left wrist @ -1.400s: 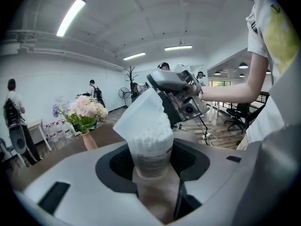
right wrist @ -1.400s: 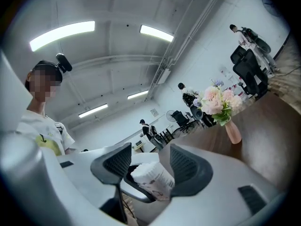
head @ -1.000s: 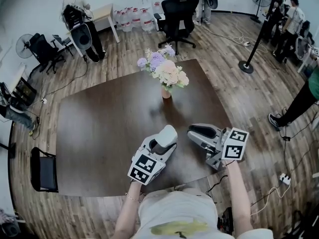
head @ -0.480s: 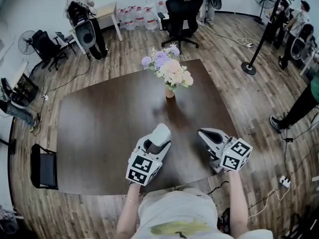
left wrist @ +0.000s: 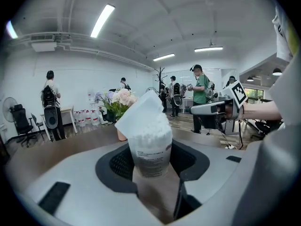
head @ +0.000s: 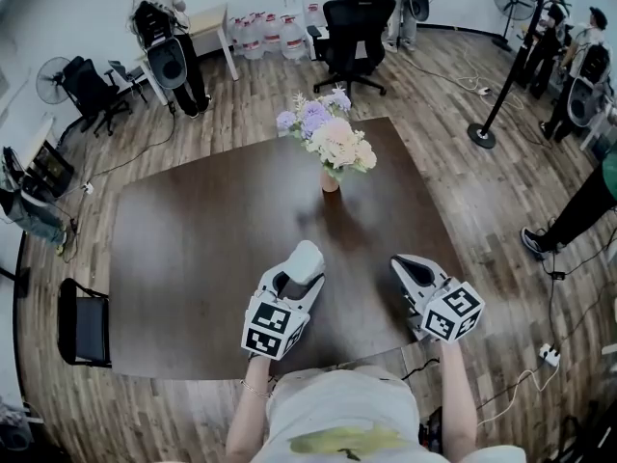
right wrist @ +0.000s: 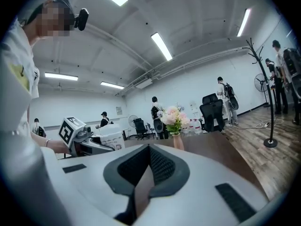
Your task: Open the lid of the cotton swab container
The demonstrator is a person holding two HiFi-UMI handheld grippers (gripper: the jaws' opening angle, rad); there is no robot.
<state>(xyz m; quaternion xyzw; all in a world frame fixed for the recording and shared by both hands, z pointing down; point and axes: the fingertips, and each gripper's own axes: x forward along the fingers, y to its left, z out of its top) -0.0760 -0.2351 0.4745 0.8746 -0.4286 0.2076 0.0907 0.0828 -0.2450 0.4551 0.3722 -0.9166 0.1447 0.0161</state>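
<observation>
Cotton swab container (left wrist: 149, 135) pinched between jaws of left gripper (left wrist: 151, 166) over dark table (head: 193, 258); right gripper (right wrist: 145, 166) jaws pressed together.

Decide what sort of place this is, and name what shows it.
Probably an open workroom or lab: a black office chair on a wood floor, a standing fan, and a row of water bottles.

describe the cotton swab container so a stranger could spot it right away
Over the near side of the dark brown table, find the left gripper. Clamped in its jaws is the cotton swab container: a small clear tub packed with white swabs, its white lid tilted up. The right gripper beside it is shut and empty, and the flower vase stands farther back.
</observation>
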